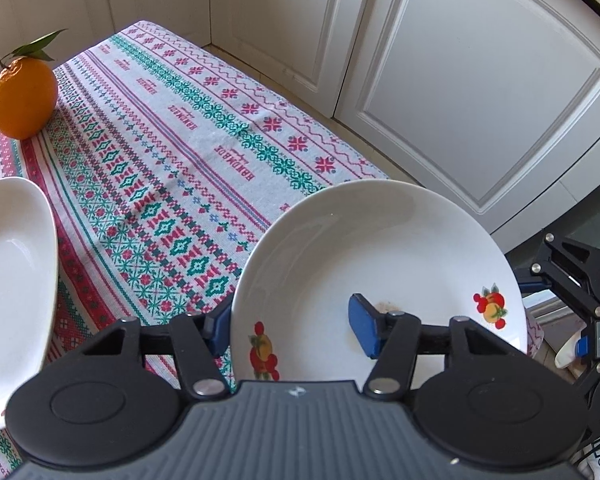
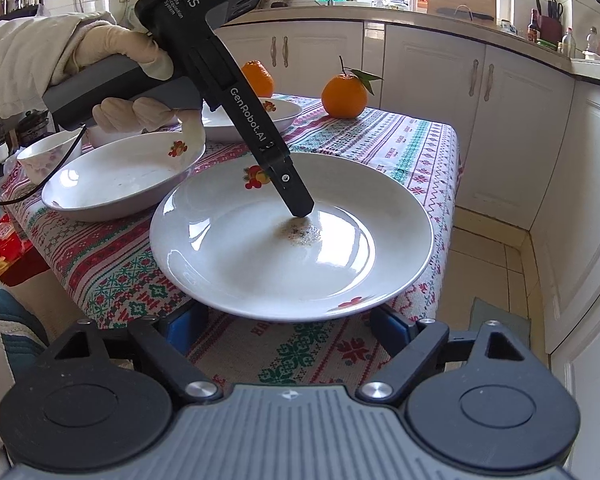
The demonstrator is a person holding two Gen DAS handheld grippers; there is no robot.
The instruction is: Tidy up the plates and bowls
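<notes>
A white deep plate [image 1: 380, 248] [image 2: 292, 264] with fruit decals and a brown crumb stain [image 2: 300, 234] sits at the near corner of the patterned tablecloth [image 2: 412, 152]. My left gripper [image 1: 290, 328] straddles its rim, one blue pad [image 1: 362, 328] inside on the plate, the other [image 1: 216, 330] outside under the rim, shut on it. In the right wrist view one left finger [image 2: 296, 196] presses near the stain. My right gripper [image 2: 288, 326] is open, its blue pads low at the plate's near edge, either side, not pressing.
A second decal plate [image 2: 120, 176] [image 1: 12, 280] lies to the left, a third [image 2: 260, 118] behind it, a small bowl [image 2: 44, 156] far left. Two oranges [image 2: 344, 96] [image 2: 258, 76] stand at the back. White cabinets [image 1: 460, 80] flank the table; a gloved hand [image 2: 132, 112] holds the left gripper.
</notes>
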